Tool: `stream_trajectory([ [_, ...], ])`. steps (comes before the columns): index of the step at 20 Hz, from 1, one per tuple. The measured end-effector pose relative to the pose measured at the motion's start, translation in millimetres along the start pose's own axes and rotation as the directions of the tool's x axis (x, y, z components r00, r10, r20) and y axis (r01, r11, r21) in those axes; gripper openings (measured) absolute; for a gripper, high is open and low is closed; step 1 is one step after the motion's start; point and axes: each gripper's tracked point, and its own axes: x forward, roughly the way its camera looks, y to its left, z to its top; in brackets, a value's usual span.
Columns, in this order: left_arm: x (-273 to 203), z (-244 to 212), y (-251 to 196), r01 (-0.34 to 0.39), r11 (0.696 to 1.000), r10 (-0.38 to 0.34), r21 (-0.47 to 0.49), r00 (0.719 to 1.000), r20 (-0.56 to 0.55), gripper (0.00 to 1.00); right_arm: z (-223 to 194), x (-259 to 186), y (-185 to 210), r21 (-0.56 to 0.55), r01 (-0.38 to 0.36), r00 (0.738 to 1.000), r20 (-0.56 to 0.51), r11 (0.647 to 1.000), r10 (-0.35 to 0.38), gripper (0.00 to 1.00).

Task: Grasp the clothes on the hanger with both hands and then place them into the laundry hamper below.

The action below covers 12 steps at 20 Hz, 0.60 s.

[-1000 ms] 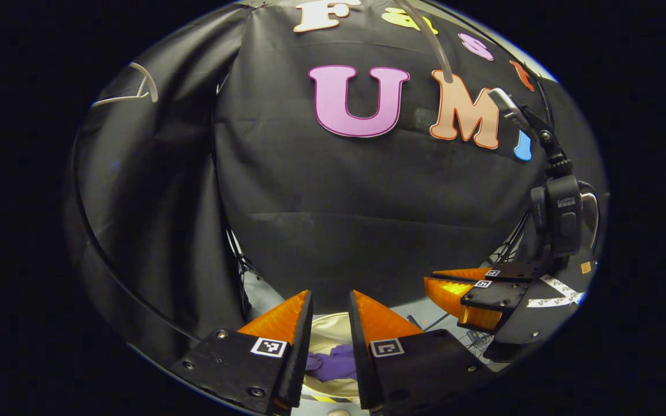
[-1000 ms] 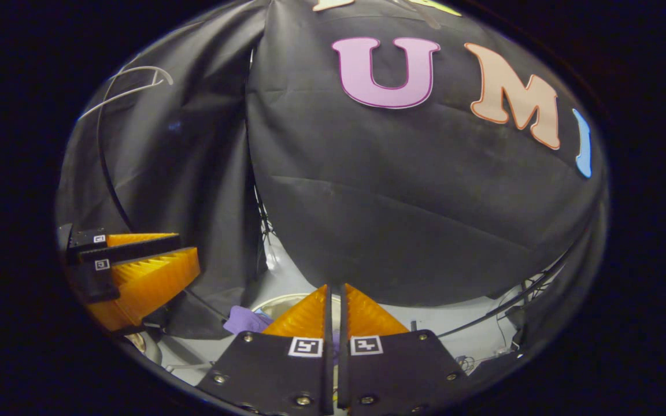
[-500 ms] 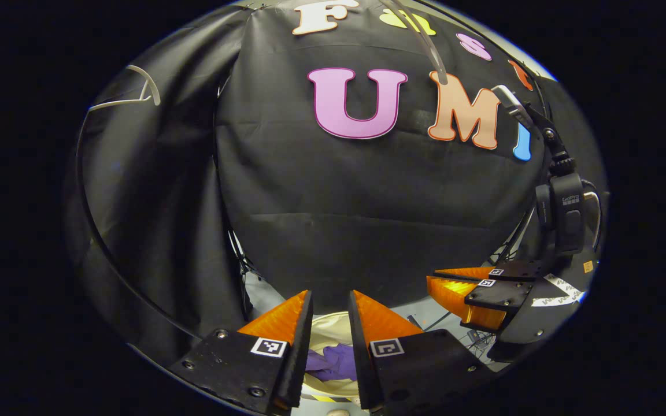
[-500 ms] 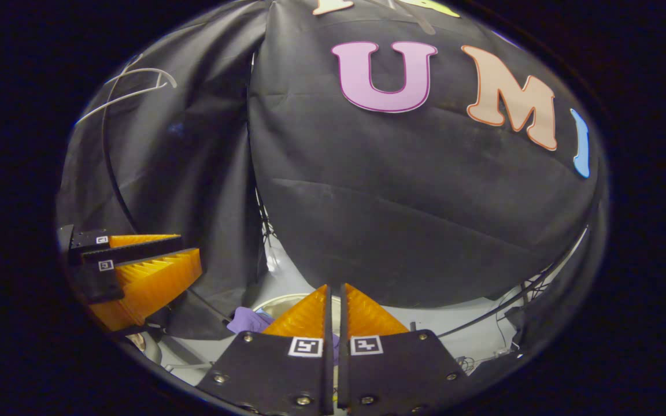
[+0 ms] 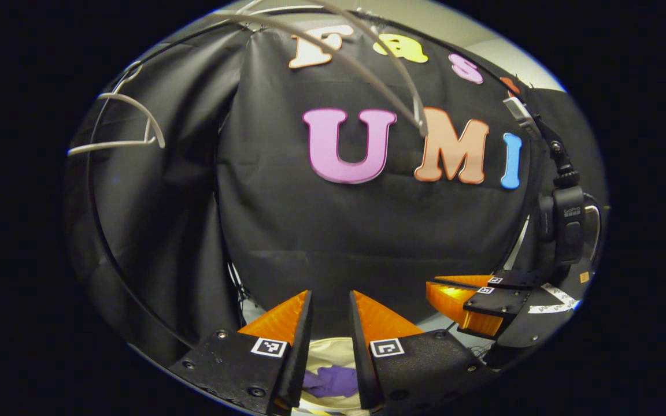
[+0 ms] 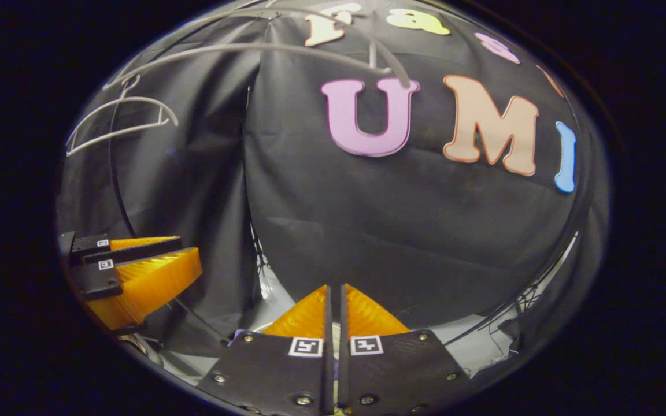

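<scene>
1. I take the laundry hamper (image 5: 333, 352) as my landmark. In the left gripper view its pale rim sits low, straight ahead between my left fingers.

2. The purple clothes (image 5: 330, 380) lie inside the hamper, bunched at the bottom. By my reading the drop is done.

3. My left gripper (image 5: 330, 300) hangs above the hamper, its fingers apart with a clear gap, nothing between them.

4. My right gripper (image 6: 333, 297) is up above the hamper too, its fingers almost together with just a thin slit, empty. I also catch it in the left gripper view, off to the right of the hamper and higher.

5. The key relation: the clothes sit below and just ahead of my left fingers, so my left hand is the nearer one. The heap has no clear long axis.

6. High above the hamper, a bare white hanger (image 5: 122, 124) hangs against the wall, with another bare hanger arm (image 5: 367, 81) nearer the middle.

7. I judge nothing is left to grasp down there; any next move is up and away.
</scene>
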Motion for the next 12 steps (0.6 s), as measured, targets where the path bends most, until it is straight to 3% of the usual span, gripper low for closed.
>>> stream_trajectory([
  [9, -51.7, 99.9, -29.7, 0.019, 0.999, -0.027, 0.046, 0.982, 0.189, 0.38, 111.6, -88.4, -17.3, 0.072, 0.043, 0.972, 0.229, 0.996, -0.059, 0.06],
  [10, -57.2, 110.2, -31.1, 0.016, 0.999, -0.025, 0.049, 0.978, 0.207, 0.32, 122.9, -103.5, -19.8, 0.075, 0.05, 0.965, 0.254, 0.996, -0.068, 0.08],
  [11, -66.0, 117.9, -33.9, 0.017, 0.998, -0.028, 0.055, 0.975, 0.219, 0.33, 134.2, -116.0, -20.4, 0.077, 0.053, 0.958, 0.279, 0.996, -0.073, 0.1],
  [12, -72.9, 127.9, -34.9, 0.016, 0.998, -0.029, 0.056, 0.971, 0.239, 0.41, 143.7, -126.9, -20.4, 0.077, 0.059, 0.95, 0.301, 0.995, -0.08, 0.15],
])
